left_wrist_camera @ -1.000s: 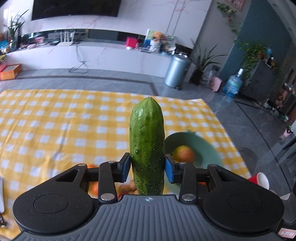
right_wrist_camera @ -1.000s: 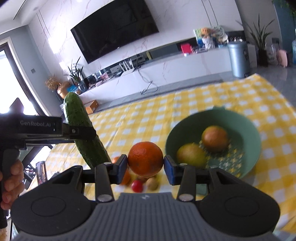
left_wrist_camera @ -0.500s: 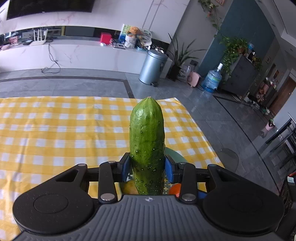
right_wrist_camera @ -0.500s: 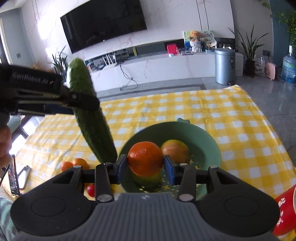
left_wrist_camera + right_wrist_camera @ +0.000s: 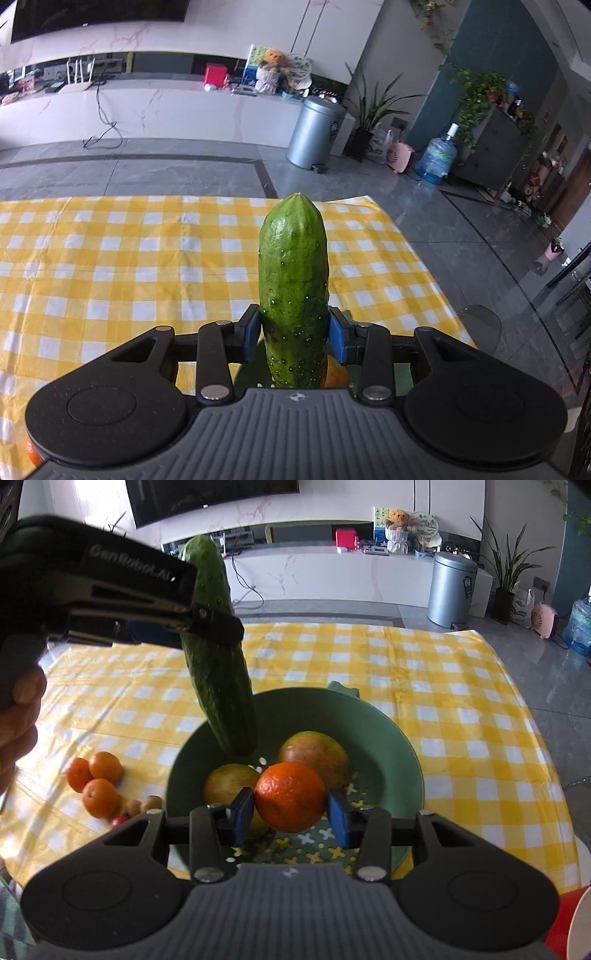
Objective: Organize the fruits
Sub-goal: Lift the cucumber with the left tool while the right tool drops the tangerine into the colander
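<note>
Both hands are working at the same time over the green bowl (image 5: 373, 723), which is standing on the surface covered with a yellow checked cloth (image 5: 443, 686). The left gripper (image 5: 293, 334) is grasping a cucumber (image 5: 293, 280); its jaws are clenched on the sides of it, and the cucumber is hanging tilted with its lower end just above the inside of the bowl. The right gripper (image 5: 290, 814) is grasping an orange (image 5: 290, 795) between its blue pads, and this orange is being held over the near part of the bowl, not yet resting on the bottom as far as I can see.

The task looks to me partly done. Two fruits are already lying in the bowl: a reddish apple (image 5: 314, 753) at the back and a yellowish fruit (image 5: 229, 782) to the left, half hidden behind the jaws. The cucumber and the orange are waiting to be set down, so I think this step is nearly finishing.

Some things are still lying outside on the cloth, just beside the bowl on its left: three small tangerines (image 5: 96, 779) close together, two small brownish fruits (image 5: 142, 805) and something small and red (image 5: 119, 820) that I cannot identify well. These probably are what is left to collect.
</note>
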